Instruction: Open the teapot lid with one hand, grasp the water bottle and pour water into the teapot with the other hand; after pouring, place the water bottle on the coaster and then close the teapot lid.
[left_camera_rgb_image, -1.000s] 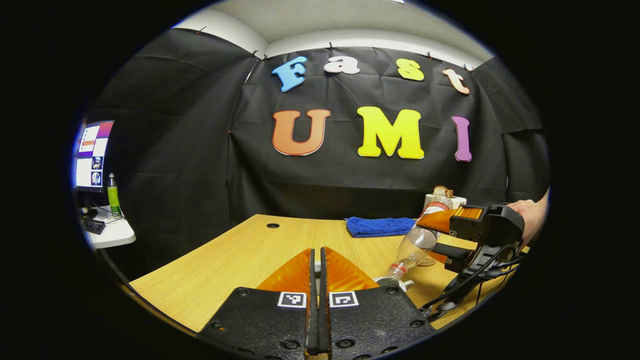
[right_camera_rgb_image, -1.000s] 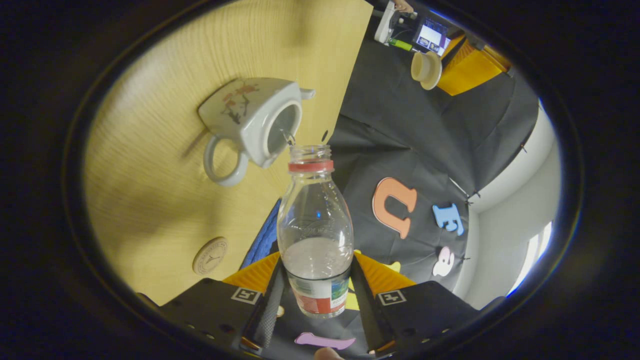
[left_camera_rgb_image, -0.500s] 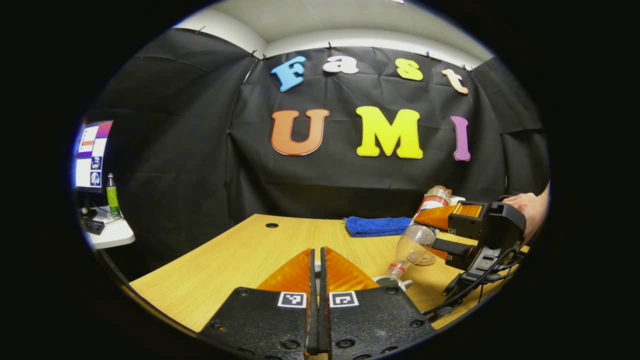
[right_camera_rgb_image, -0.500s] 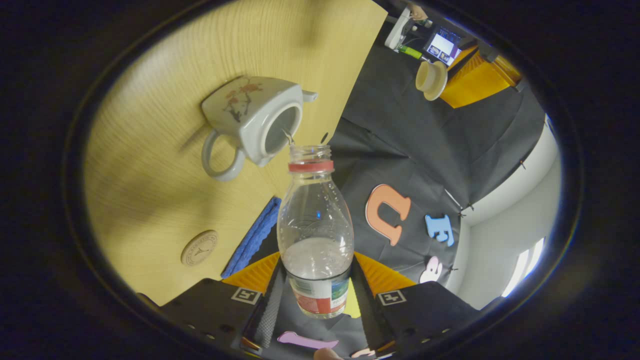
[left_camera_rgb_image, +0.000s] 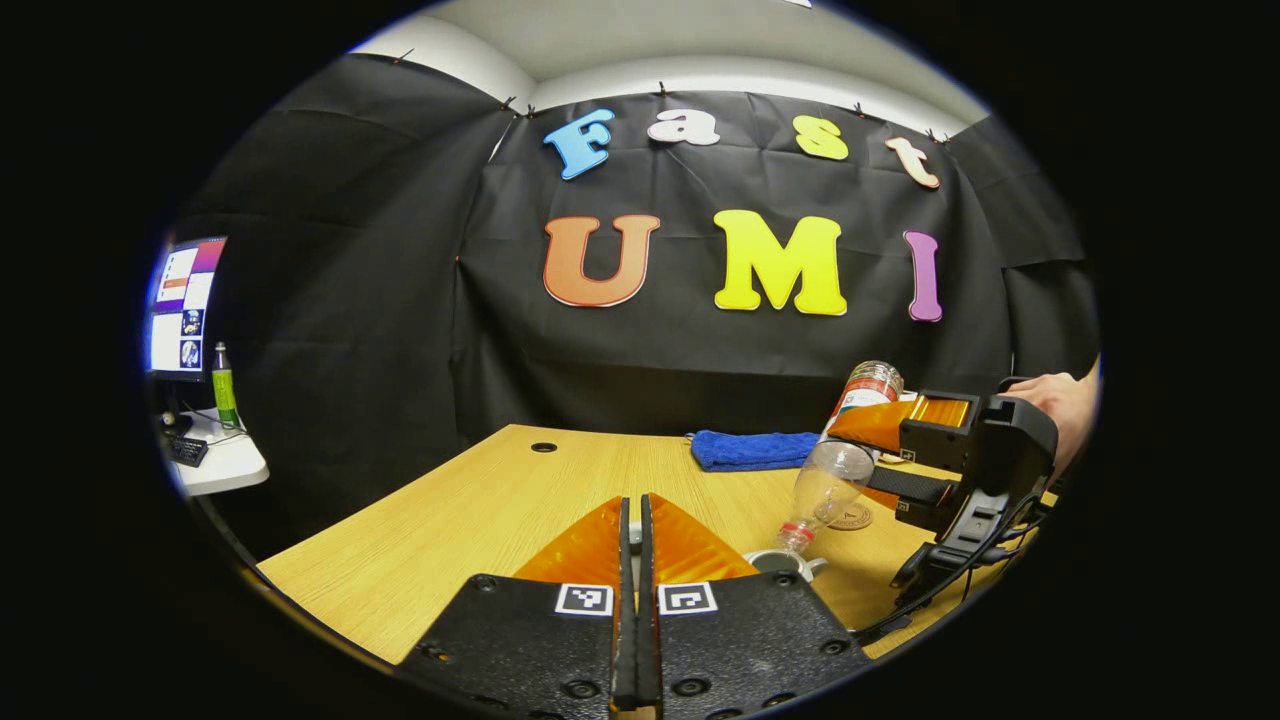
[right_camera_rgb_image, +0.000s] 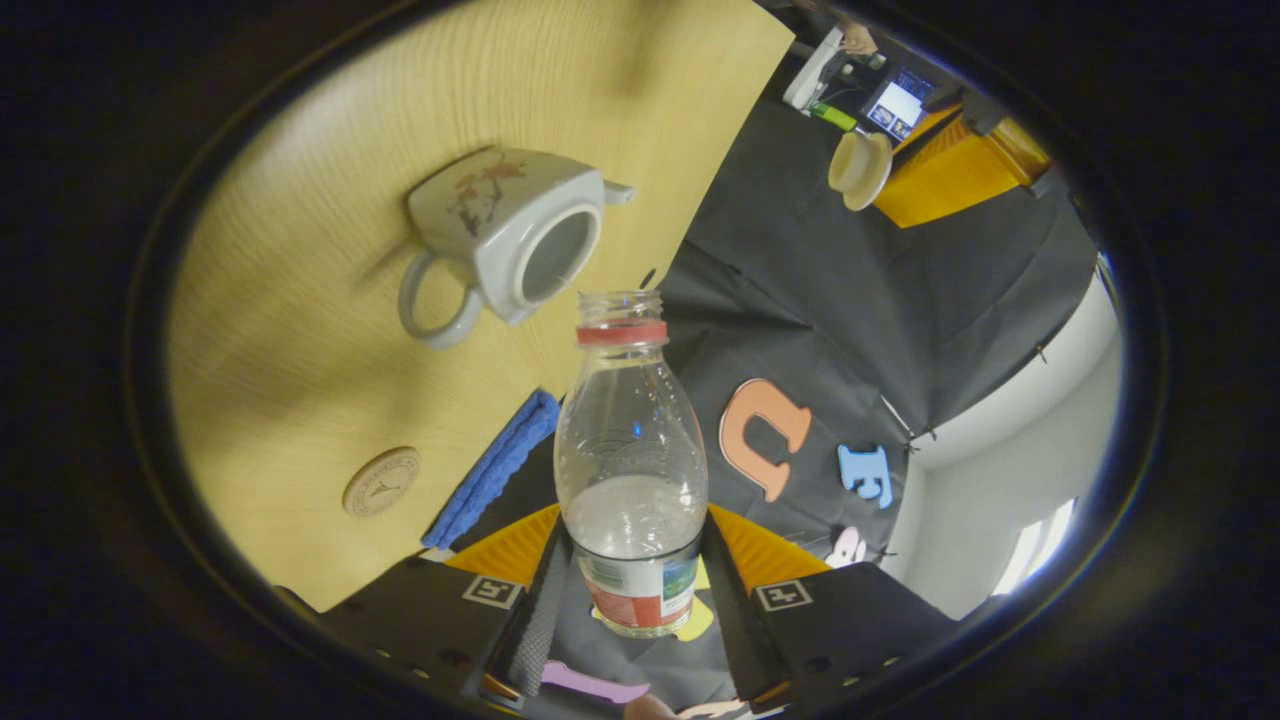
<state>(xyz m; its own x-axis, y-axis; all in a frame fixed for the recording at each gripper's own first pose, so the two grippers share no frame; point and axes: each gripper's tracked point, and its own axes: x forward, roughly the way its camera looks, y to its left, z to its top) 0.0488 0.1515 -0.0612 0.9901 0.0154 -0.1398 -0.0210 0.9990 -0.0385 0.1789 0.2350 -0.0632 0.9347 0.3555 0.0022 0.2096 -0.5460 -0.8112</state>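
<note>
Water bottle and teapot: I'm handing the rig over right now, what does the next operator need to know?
Right claw: shut on the water bottle, tilted mouth-down toward the open teapot; no stream visible, some water remains.
Left claw: shut, holding the teapot lid up off the table.
Coaster lies bare beside the blue cloth.
Done: lid off, bottle grasped and tipped.
Left: stand the bottle on the coaster, put the lid back.

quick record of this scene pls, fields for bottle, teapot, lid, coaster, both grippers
bottle: tilted, mouth toward the teapot, some water left
teapot: on the table, open, no lid on it
lid: off the pot, held by the left gripper
coaster: bare, on the table beside the blue towel
right gripper: shut on the bottle
</note>
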